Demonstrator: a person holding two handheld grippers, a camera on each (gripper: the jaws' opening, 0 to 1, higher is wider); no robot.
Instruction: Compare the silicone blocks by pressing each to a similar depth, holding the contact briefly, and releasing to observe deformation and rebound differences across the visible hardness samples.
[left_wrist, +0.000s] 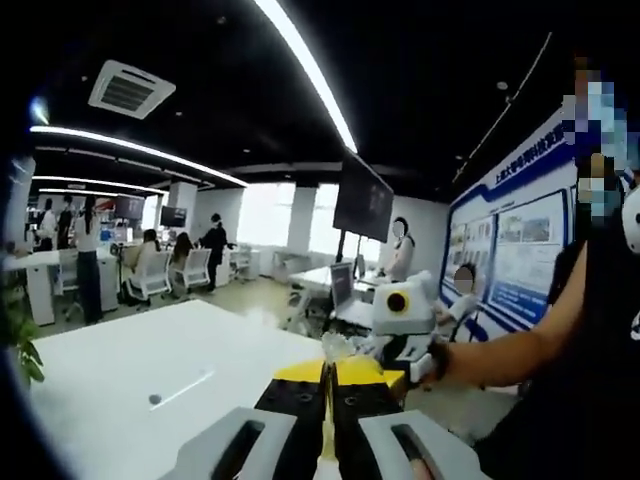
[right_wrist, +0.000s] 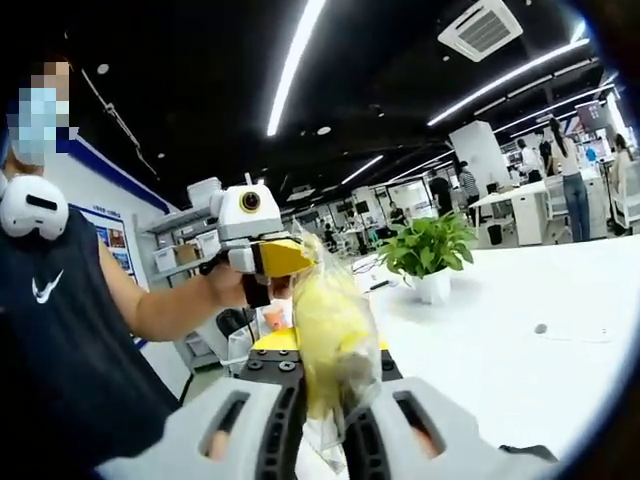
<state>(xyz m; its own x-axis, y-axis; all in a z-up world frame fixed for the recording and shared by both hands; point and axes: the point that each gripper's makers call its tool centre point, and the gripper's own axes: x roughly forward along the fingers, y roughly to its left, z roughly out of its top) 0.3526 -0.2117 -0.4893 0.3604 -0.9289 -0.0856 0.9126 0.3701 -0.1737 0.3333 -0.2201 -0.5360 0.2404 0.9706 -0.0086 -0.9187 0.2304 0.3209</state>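
In the right gripper view, the person (right_wrist: 70, 330) stands off to the left, holding the left gripper (right_wrist: 270, 258) out ahead. The right gripper (right_wrist: 325, 385) has its jaws closed on a clear bag (right_wrist: 330, 340) with a yellow block inside, held above the white table (right_wrist: 520, 350). A potted plant (right_wrist: 428, 255) sits beyond it. In the left gripper view, the left gripper's (left_wrist: 330, 385) jaws are nearly together on a thin bit of the bag.

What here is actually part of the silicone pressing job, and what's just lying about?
Part of the job:
yellow block in a clear bag, probably a silicone sample
left gripper, shut on the bag
right gripper, shut on the bag

Lying about:
potted plant
white table
small dark object on the table
hanging monitor
office chair
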